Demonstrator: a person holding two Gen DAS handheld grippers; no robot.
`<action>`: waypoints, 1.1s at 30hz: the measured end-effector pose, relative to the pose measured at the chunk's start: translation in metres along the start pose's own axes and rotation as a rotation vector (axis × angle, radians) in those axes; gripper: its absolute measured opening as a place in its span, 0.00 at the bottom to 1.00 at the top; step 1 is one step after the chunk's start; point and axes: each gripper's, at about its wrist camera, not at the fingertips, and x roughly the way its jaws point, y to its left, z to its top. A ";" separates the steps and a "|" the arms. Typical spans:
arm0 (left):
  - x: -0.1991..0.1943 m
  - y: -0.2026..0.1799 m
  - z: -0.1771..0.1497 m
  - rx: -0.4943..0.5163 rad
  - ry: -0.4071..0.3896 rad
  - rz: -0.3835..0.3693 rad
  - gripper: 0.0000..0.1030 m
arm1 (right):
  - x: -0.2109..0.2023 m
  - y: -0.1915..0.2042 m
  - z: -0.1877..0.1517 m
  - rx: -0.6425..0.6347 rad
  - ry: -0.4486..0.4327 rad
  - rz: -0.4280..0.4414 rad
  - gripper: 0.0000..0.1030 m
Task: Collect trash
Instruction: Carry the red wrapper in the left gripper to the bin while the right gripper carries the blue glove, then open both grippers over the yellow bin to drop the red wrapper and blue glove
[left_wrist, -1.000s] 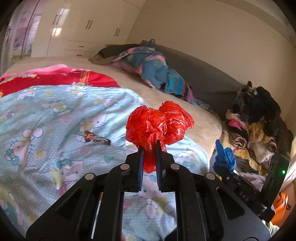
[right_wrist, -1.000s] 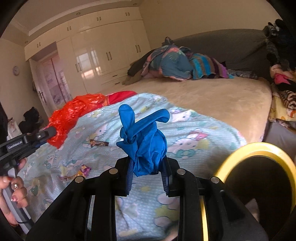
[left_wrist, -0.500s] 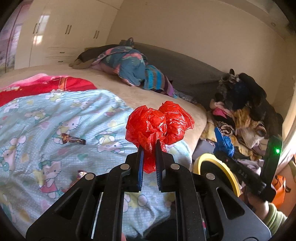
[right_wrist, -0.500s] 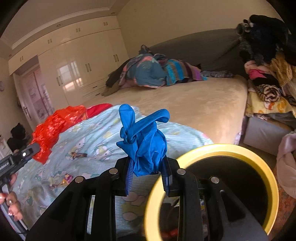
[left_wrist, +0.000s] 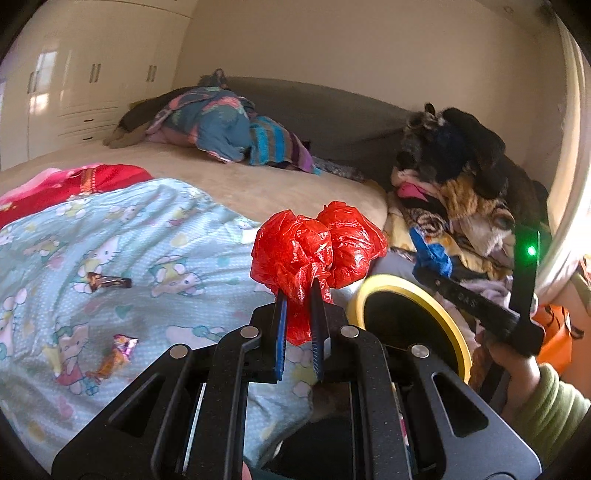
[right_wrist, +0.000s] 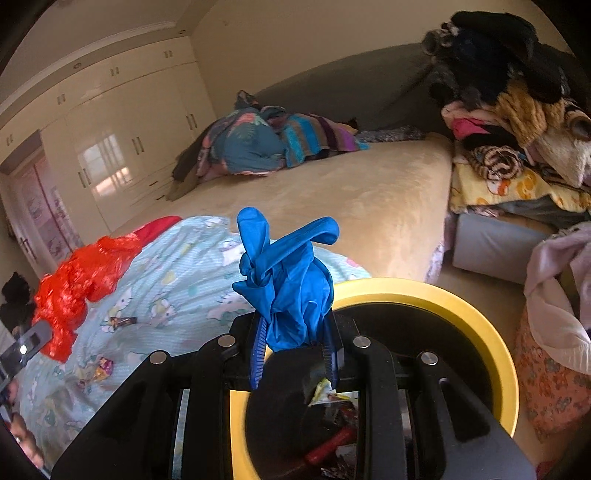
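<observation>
Pinching a crumpled red plastic bag (left_wrist: 317, 247), the left gripper (left_wrist: 299, 314) had its two blue-padded jaws pressed nearly together on the lower part of the bag, and the rest puffed up above them in two lobes. The right gripper (right_wrist: 293, 347) gripped a bunched blue glove (right_wrist: 286, 280); its jaws stood a little apart with the glove squeezed between them, two glove fingers sticking upward.

A bin with a yellow rim (right_wrist: 436, 295) stood on the floor at the foot of the bed. In the right wrist view the right gripper with the glove was above the near part of this rim, and some trash lay inside the black liner (right_wrist: 332, 443), among it a red piece and pale scraps. In the left wrist view the same rim (left_wrist: 360, 295) showed just to the right of the left gripper and behind it.

On the light blue cartoon-print blanket (left_wrist: 155, 240) two wrappers were lying: a dark candy wrapper (left_wrist: 109, 281) further up, and a pink and orange wrapper (left_wrist: 118, 352) nearer to the camera. A person's hand in a green sleeve (left_wrist: 554, 406) held the right gripper's handle.
</observation>
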 end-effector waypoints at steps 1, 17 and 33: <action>0.002 -0.005 -0.001 0.011 0.010 -0.005 0.07 | -0.001 -0.004 0.000 0.007 0.002 -0.007 0.24; 0.055 -0.083 -0.033 0.228 0.211 -0.081 0.08 | 0.002 -0.071 -0.020 0.168 0.165 -0.090 0.30; 0.030 -0.031 -0.016 0.029 0.057 -0.027 0.87 | -0.004 -0.034 -0.012 0.106 0.115 -0.042 0.70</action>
